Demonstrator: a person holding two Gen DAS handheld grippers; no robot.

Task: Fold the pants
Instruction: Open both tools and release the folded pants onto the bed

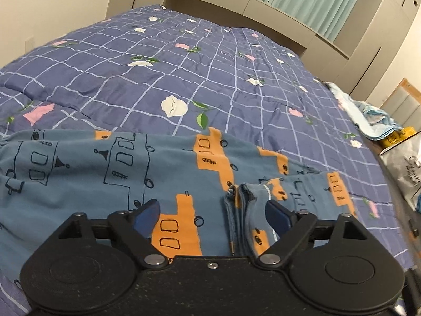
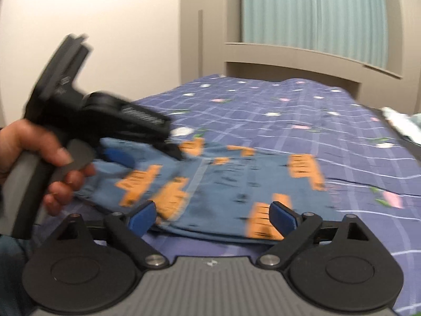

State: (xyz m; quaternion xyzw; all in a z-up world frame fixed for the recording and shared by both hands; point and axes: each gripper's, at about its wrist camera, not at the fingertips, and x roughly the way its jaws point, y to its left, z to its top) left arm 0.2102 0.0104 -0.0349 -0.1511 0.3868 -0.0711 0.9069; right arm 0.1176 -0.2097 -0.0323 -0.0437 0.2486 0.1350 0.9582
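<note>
Left wrist view: the left gripper (image 1: 211, 212) stands wide open over the pants (image 1: 110, 173), gripping nothing; the right gripper (image 2: 212, 214) is likewise open. The pants lie folded on the bed (image 1: 184, 60). A careless pass could snag the loose cuffs (image 1: 244, 197) and undo the fold.

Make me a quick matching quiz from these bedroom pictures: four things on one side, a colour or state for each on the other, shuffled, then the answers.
Things:
1. pants
2. bedspread
3. curtain
4. left gripper

Descriptions:
A. pale green, hanging
B. jaws open, over the cloth
C. blue with orange blocks, lying on the bed
D. purple grid with flowers

Pairs: 1-C, 2-D, 3-A, 4-B
</note>
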